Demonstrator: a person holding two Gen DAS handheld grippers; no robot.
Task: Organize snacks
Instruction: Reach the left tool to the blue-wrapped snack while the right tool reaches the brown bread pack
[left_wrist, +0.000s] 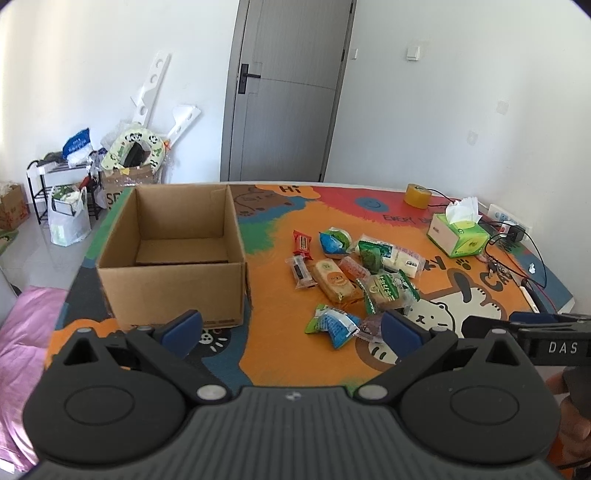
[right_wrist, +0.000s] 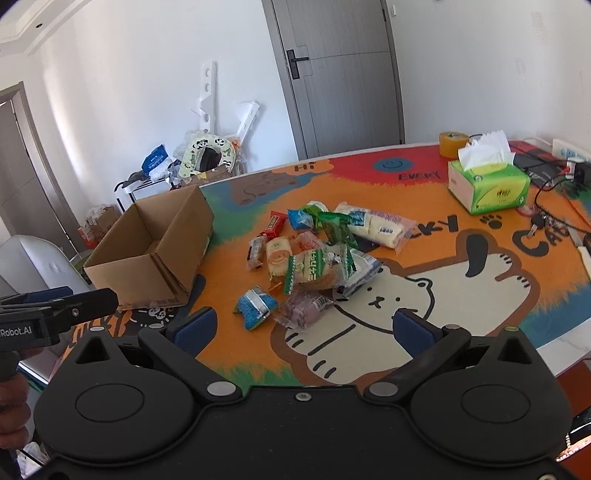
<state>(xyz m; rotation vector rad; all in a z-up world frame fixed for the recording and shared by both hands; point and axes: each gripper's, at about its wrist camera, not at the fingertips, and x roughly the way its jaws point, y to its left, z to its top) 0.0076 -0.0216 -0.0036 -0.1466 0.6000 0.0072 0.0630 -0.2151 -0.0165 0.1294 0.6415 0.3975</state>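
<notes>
Both grippers, left gripper (left_wrist: 291, 328) and right gripper (right_wrist: 303, 326), gape wide, empty; snack pile (right_wrist: 314, 254) overlaps, lower packets half hidden.

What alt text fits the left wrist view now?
An empty brown cardboard box sits left of a scattered pile of wrapped snacks on a colourful cartoon table mat. The left gripper hovers in front, jaws open.

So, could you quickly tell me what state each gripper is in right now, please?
Left gripper: open, holding nothing, above the table edge.
Right gripper: open, holding nothing, just short of the snack pile.
</notes>
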